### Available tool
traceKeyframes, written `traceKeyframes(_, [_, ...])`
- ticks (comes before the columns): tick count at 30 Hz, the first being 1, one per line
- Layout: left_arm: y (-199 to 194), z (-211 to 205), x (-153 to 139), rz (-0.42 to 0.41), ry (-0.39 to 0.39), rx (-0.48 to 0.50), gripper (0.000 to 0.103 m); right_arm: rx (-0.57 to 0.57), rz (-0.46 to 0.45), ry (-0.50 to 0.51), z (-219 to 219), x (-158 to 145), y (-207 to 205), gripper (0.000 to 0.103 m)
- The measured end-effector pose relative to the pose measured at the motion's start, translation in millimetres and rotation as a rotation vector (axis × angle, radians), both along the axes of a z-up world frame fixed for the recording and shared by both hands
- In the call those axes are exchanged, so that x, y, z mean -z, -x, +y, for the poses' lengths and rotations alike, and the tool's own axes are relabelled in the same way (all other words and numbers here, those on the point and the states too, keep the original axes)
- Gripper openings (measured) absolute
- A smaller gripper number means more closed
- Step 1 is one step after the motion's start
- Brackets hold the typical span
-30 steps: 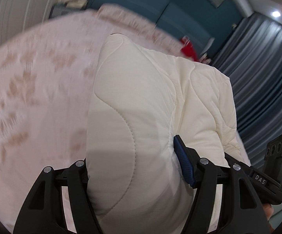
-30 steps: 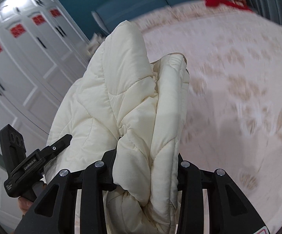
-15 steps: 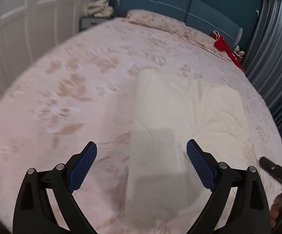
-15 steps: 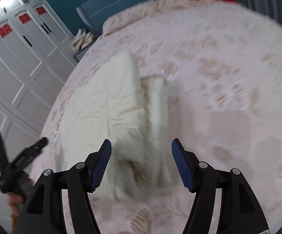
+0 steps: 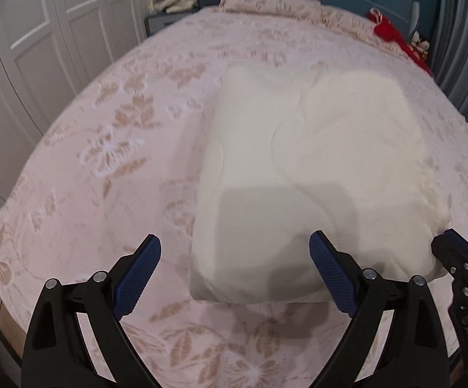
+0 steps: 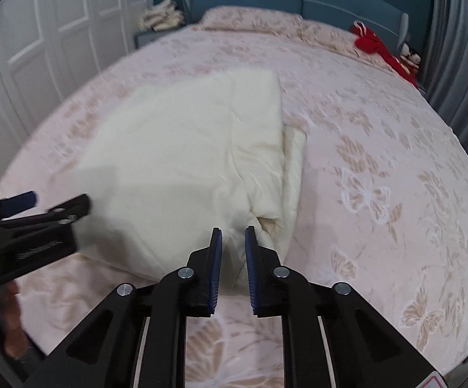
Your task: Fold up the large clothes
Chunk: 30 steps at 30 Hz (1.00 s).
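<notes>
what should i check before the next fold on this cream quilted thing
1. Cream quilted garment lies flat on the bed: ok.
2. Left gripper open and empty: ok.
3. Right gripper is closing with nothing between its fingers: ok.
4. Right edge tidy: not ok, a lower layer sticks out past the top layer.
5. Red item well away from the garment: ok.
6. Underside lies smooth: cannot tell.
</notes>
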<state>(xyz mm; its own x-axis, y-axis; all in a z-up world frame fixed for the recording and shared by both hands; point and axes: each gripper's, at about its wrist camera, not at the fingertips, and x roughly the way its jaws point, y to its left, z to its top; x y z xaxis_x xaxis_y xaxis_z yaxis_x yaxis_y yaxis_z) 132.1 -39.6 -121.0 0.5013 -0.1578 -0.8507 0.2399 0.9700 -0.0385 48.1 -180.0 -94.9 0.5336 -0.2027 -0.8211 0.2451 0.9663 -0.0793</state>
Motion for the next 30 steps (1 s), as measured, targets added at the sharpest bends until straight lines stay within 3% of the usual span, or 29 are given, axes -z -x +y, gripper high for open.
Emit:
traceKeyframes(5, [-4, -2, 26, 0.033, 0.002, 0.0, 0.094, 0.05, 0.066, -0.086, -17, 37, -10, 0.008])
traceKeyframes(10, [-6, -5, 38, 0.039, 0.003, -0.004, 0.098, 0.06, 0.1, -0.099, -17, 60, -18, 0.008])
traceKeyframes(30, [-9, -23, 55, 0.013, -0.038, -0.024, 0.098, 0.052, 0.078, -0.081, -14, 78, -26, 0.009])
